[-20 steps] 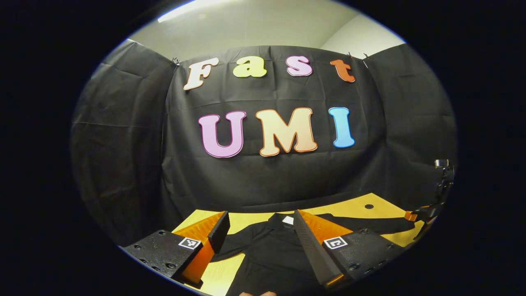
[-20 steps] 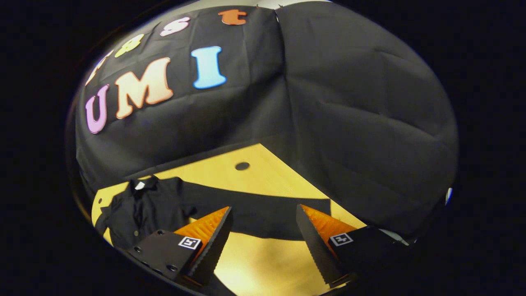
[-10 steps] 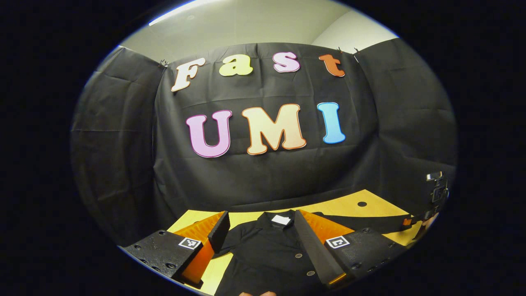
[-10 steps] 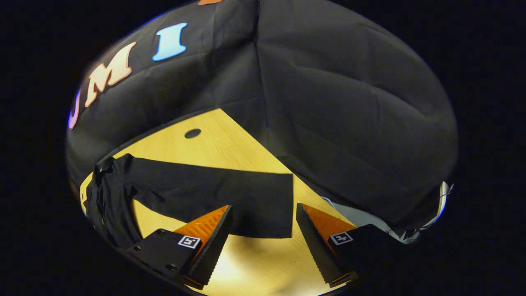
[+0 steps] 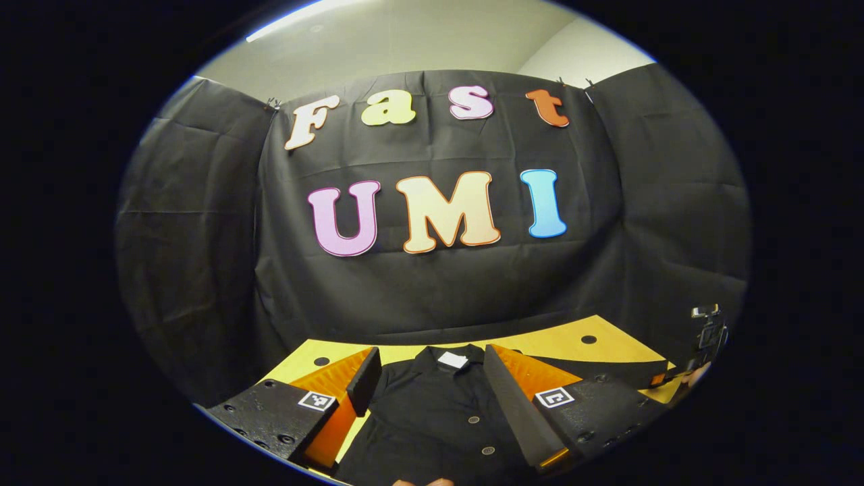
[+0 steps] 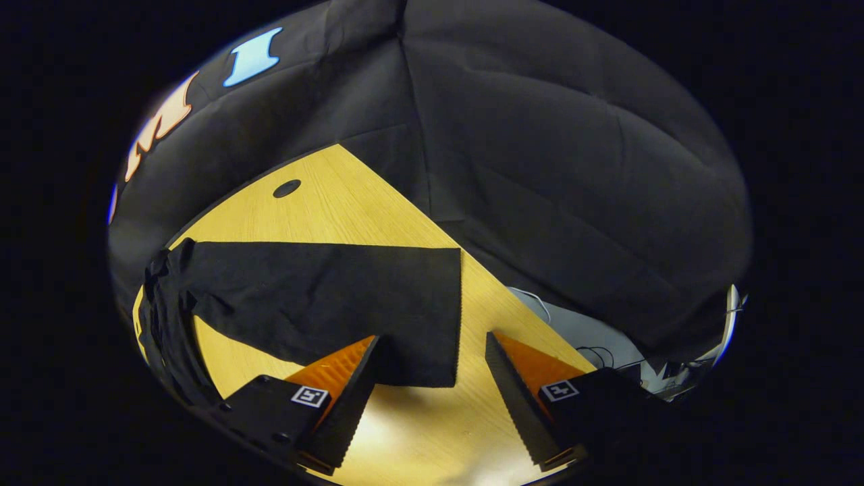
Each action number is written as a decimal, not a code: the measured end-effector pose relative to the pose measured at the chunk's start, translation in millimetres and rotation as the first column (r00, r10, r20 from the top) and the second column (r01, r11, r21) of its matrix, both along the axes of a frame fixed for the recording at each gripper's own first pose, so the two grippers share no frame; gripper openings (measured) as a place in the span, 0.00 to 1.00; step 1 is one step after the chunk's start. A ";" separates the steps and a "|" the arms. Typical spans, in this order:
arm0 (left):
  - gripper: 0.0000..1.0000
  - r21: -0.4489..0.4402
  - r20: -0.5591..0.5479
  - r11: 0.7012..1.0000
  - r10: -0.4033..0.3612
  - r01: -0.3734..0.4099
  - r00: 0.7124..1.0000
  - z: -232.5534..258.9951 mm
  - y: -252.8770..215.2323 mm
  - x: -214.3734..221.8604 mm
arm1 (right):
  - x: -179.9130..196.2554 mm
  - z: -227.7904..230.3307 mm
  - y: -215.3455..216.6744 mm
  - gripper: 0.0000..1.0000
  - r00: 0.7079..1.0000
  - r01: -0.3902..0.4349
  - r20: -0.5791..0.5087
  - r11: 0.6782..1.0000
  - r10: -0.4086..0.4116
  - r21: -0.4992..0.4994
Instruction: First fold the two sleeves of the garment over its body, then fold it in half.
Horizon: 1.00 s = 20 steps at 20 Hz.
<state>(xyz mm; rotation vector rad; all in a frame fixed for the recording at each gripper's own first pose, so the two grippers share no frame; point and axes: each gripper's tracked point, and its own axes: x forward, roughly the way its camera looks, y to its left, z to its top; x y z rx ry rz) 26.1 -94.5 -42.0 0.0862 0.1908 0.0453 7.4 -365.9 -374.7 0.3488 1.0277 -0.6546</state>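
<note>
The garment [image 5: 432, 412] lay flat on the table [image 5: 560, 341], collar toward the booth's back wall. In the left gripper view, the left gripper [image 5: 425, 385] hung above its body, one finger to each side of the collar area, apparently not touching the cloth. One sleeve [image 6: 324, 297] stretched sideways across the table, away from the body. In the right gripper view, the right gripper [image 6: 432, 378] stood before the cuff end, fingers apart, the cuff edge between them.
</note>
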 end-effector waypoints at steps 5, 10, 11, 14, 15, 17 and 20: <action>0.95 -0.033 0.013 0.999 0.034 -0.034 0.999 1.6 2.3 -3.5 | 12.6 22.1 -1.2 0.70 1.000 0.008 -0.003 1.000 -0.008 0.017; 0.95 -0.037 0.023 0.998 0.057 -0.056 0.998 3.2 19.2 -6.6 | 18.5 14.1 9.1 0.06 0.998 0.066 -0.007 0.991 -0.065 0.113; 0.95 -0.037 0.025 0.998 0.058 -0.057 0.998 2.8 23.1 -5.8 | 18.4 18.4 12.0 0.03 0.999 0.053 -0.005 0.990 -0.053 0.128; 0.95 -0.042 0.010 0.997 0.063 -0.062 0.998 -5.1 39.1 -0.4 | 27.7 17.9 23.0 0.03 1.000 0.022 0.004 0.989 -0.023 0.146; 0.92 -0.044 0.008 0.997 0.066 -0.066 0.998 -4.8 46.1 0.8 | 31.8 23.5 24.7 0.03 1.000 0.013 0.016 0.991 -0.015 0.131; 0.95 -0.050 0.013 0.996 0.071 -0.070 0.997 -4.2 60.4 4.1 | 42.5 39.0 37.4 0.02 0.999 -0.008 0.044 0.992 0.003 0.125; 0.92 -0.056 0.007 0.995 0.084 -0.083 0.996 -9.6 83.0 7.7 | 64.5 64.0 58.7 0.02 0.995 -0.065 0.085 0.992 0.056 0.110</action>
